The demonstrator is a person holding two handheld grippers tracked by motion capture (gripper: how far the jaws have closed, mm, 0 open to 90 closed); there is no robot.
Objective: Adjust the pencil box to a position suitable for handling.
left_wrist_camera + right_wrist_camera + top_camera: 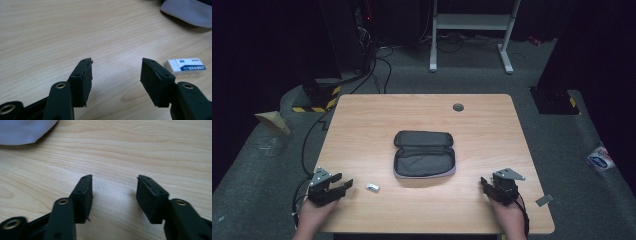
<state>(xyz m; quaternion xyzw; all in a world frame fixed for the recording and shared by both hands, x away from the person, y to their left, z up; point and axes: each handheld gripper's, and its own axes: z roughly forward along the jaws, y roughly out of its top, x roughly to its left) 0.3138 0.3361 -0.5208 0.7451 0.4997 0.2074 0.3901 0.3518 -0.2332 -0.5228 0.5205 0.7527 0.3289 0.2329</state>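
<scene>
Left gripper (343, 184) rests at the table's (362, 120) near-left edge, jaws wide and empty — white eraser (372, 187) lies just beside it. Right gripper (485, 184) likewise wide, empty. Open grey pencil case (424, 154) sits mid-table.

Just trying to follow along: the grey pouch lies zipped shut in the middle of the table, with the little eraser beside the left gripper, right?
Not quite. The pouch lies unzipped and folded open, as the high view shows. The rest holds: it is mid-table, and the eraser lies beside the left gripper.
</scene>
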